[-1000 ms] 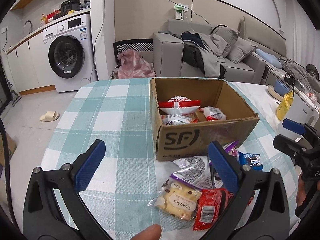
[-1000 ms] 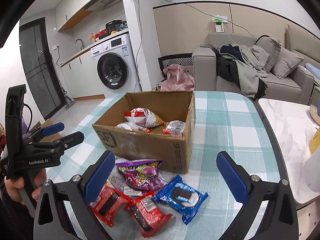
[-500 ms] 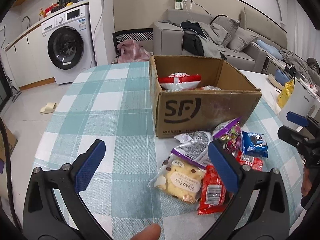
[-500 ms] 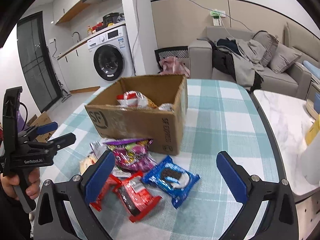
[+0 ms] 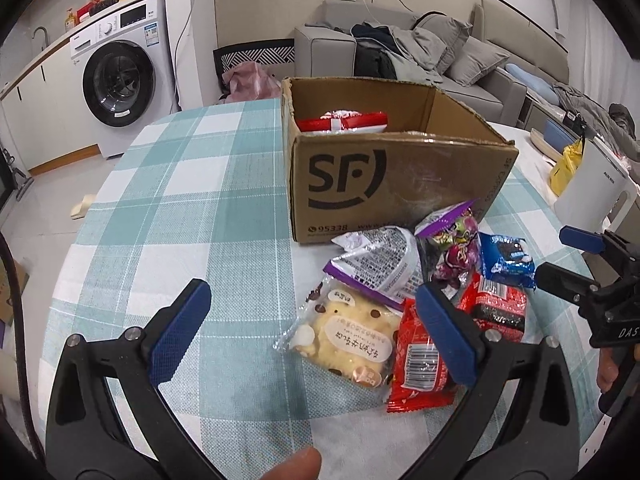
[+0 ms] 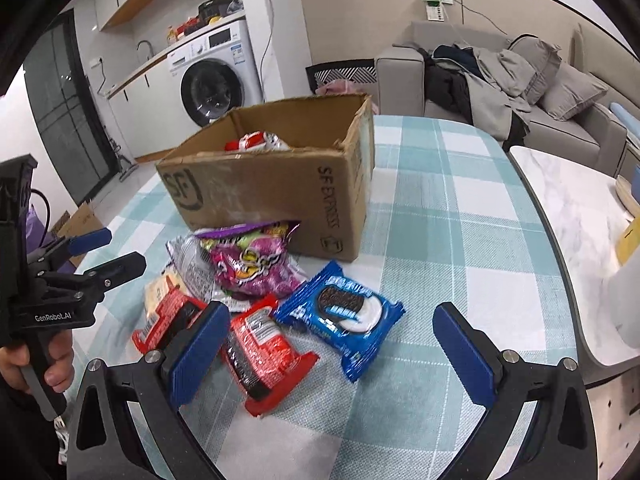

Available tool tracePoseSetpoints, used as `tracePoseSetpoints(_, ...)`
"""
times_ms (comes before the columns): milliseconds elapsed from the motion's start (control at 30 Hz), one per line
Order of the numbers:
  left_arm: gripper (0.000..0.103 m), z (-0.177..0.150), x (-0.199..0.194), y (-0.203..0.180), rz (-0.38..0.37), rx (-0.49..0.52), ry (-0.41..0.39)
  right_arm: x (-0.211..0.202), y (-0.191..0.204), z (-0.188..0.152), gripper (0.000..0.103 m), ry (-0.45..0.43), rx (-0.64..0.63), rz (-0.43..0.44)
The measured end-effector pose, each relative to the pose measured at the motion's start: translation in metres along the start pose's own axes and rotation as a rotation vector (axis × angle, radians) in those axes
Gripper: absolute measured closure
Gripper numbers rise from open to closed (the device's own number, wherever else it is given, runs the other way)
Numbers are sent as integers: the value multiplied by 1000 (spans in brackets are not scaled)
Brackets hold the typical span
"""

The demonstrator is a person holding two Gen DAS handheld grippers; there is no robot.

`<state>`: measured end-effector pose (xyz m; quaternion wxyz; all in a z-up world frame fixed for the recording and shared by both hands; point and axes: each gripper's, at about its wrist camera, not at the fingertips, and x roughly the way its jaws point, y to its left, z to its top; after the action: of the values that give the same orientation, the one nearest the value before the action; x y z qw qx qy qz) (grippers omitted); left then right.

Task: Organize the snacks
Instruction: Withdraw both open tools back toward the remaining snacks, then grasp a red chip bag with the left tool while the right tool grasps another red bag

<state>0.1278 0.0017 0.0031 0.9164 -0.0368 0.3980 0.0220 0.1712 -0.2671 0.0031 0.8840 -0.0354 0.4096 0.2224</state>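
Both grippers' fingers wide, holding nothing; blue cookie pack (image 6: 340,314) lies centre frame between right gripper (image 6: 330,354) fingers, long axis diagonal, cardboard box (image 6: 280,184) above it; left gripper (image 5: 310,330) frames yellow cake pack (image 5: 348,338).

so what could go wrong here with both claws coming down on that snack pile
1. The packets overlap: the yellow cookie pack lies partly under the silver-purple bag and against a red packet, so the open left claw may drag neighbours.
2. The right claw, also open, sits over the blue Oreo pack close to the left claw; they could collide.
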Motion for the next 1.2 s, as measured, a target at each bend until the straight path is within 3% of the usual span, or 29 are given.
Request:
tracePoseSetpoints(467,1,-24,-2,-8,-28,15,35,18,21,-20,1,85,-40,88)
tracePoseSetpoints(733,1,-32,-10,-17,-52,46,41,25,31,-21,18,106,-76,121)
tracePoseSetpoints(867,1,-33,-15,-20,-69,53,34,22,35,-23,18,106,-92,117)
tracePoseSetpoints(1200,35,-39,-20,-36,-171,110,60,17,37,-30,30,117,-111,152)
